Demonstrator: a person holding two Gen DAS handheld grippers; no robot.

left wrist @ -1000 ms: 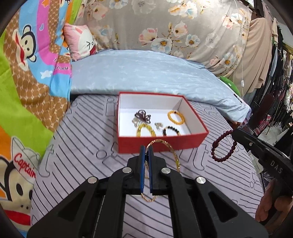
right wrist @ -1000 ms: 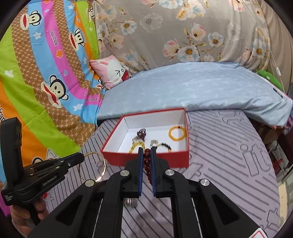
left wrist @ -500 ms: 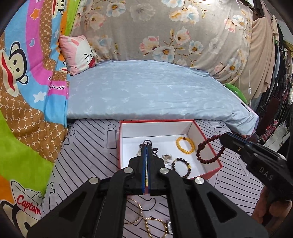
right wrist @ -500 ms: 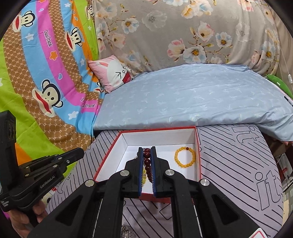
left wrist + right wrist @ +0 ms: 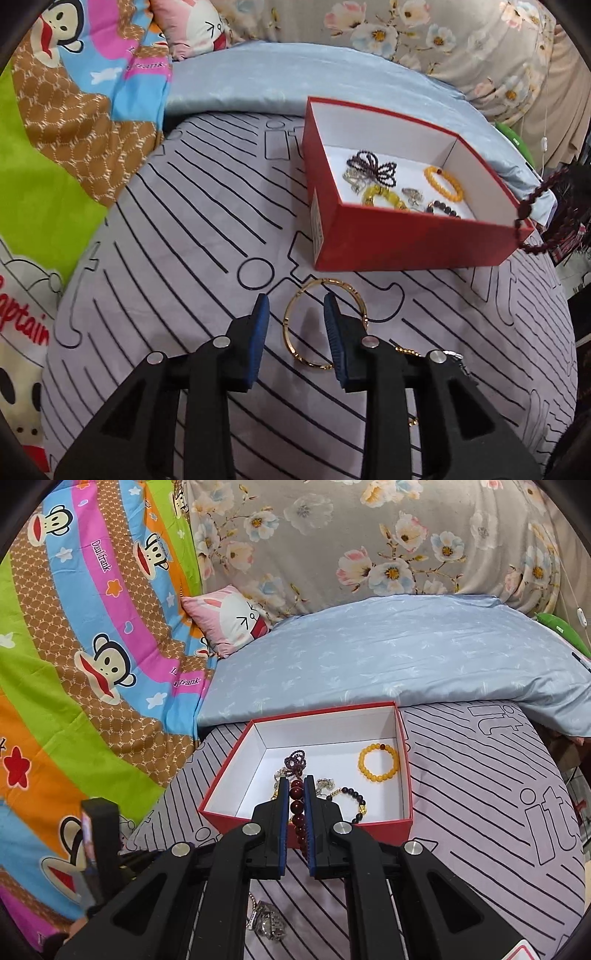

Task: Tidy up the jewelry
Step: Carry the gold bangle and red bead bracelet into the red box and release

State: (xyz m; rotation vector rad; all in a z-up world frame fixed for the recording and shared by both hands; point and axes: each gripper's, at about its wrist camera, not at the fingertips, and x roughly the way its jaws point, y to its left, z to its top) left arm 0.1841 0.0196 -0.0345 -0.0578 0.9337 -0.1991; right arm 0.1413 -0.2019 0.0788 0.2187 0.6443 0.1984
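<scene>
Gold against grey stripes: the gold bangle lies flat on the bed just in front of the red box, directly ahead of the spread left gripper, its near-left rim between the jaws. The right gripper pinches a dark red bead bracelet above the box's near wall, strand running along the fingers.

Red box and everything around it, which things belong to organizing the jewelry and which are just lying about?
Part of the job:
red box
gold bangle on the striped cover, between the open left hand-held gripper fingers
dark red bead bracelet in the right hand-held gripper
yellow bead bracelet in the box

Just lying about:
bunny pillow
blue quilt
</scene>
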